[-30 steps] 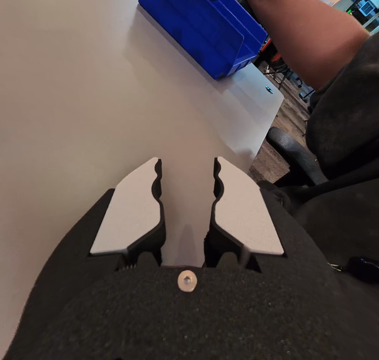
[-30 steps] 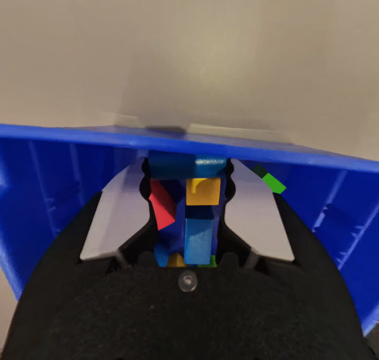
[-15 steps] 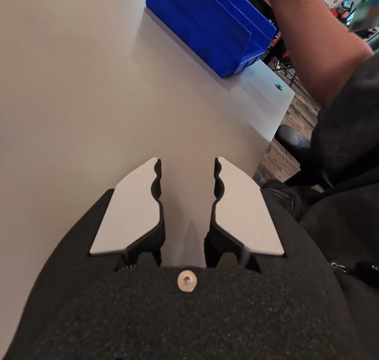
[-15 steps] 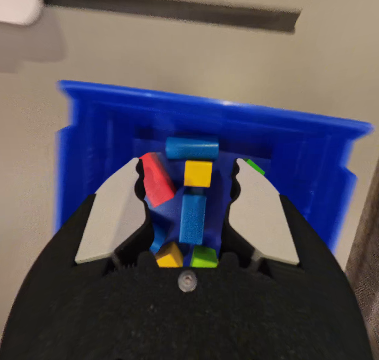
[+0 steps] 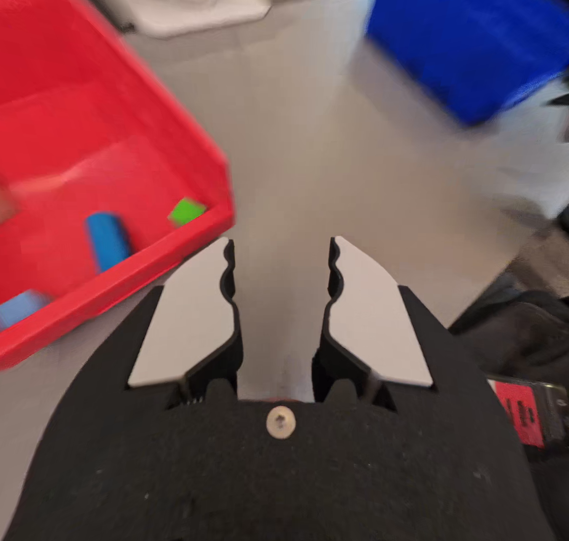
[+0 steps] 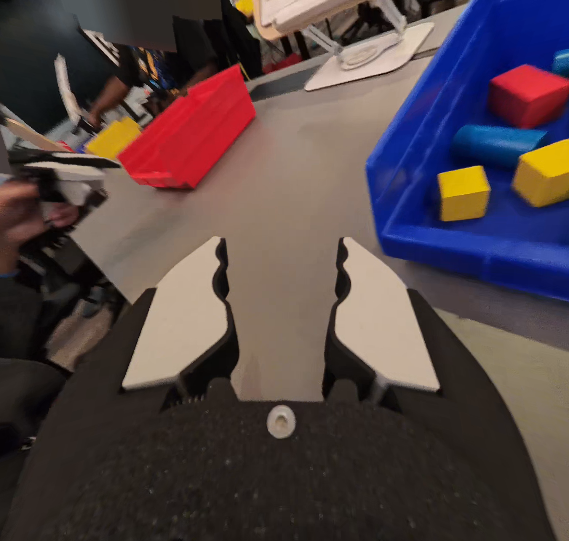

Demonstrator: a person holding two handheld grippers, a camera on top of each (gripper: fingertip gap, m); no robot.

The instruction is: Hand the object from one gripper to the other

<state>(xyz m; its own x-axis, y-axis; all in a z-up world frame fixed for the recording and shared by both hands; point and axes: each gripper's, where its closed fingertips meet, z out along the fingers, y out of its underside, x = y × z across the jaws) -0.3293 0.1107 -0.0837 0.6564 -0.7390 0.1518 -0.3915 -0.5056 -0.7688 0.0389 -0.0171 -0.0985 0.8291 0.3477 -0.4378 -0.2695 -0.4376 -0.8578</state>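
My left gripper (image 5: 280, 243) is open and empty, over the grey table beside the red bin's (image 5: 197, 144) near corner. The red bin holds a blue cylinder (image 5: 107, 240), a green block (image 5: 186, 212) and a light blue block (image 5: 21, 307). My right gripper (image 6: 280, 241) is open and empty, over the table left of the blue bin (image 6: 431, 249). That bin holds a red cube (image 6: 526, 95), a blue cylinder (image 6: 495, 144) and two yellow blocks (image 6: 463, 192). The left gripper (image 6: 67, 181) shows blurred at the far left of the right wrist view.
The blue bin (image 5: 468, 49) is at the upper right in the left wrist view. The red bin (image 6: 191, 138) lies across the table in the right wrist view. A white stand (image 6: 369, 55) sits at the table's back edge. The table's edge runs at the left (image 6: 101, 267).
Both grippers have swung fast. The right one pulled up and out of the blue bin and turned left. The left one turned toward the red bin. Both stay open and empty.
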